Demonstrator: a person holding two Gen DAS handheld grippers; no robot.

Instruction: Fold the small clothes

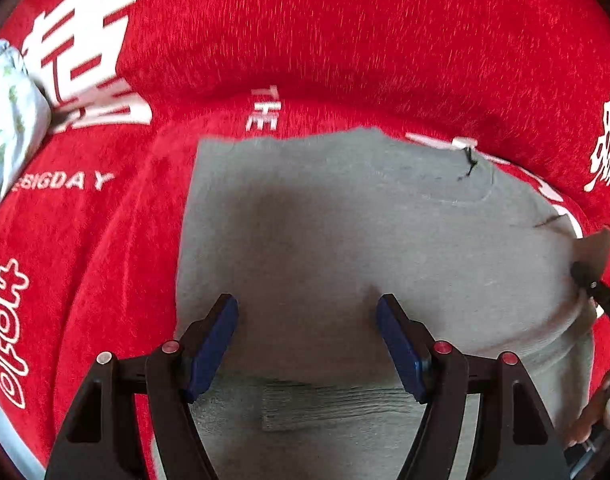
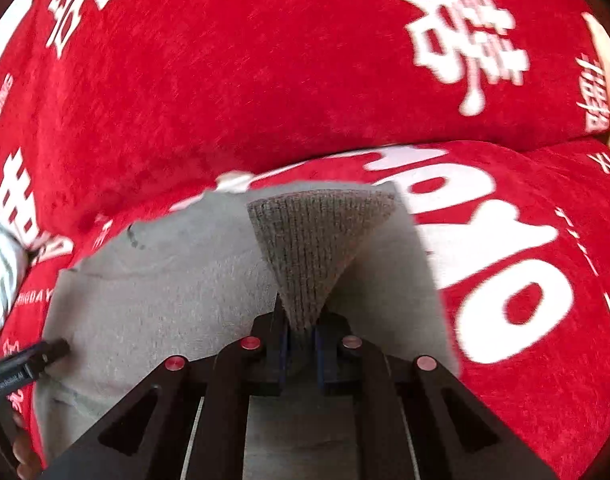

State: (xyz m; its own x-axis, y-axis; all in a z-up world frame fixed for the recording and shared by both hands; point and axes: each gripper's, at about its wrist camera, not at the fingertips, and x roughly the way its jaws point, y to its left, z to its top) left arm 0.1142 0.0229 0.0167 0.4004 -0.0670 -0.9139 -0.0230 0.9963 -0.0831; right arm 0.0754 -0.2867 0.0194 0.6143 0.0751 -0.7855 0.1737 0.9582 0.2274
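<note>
A grey knit garment lies spread flat on a red blanket. My left gripper hovers over its middle, open, with nothing between the blue pads. A ribbed band of the garment shows below the pads. In the right wrist view my right gripper is shut on a ribbed cuff, which fans out ahead of the jaws above the grey garment. One black finger of the left gripper shows at the lower left of that view.
The red blanket bears large white lettering and rises in a thick fold behind the garment. A white floral cloth lies bunched at the far left. A person's hand shows at the right edge.
</note>
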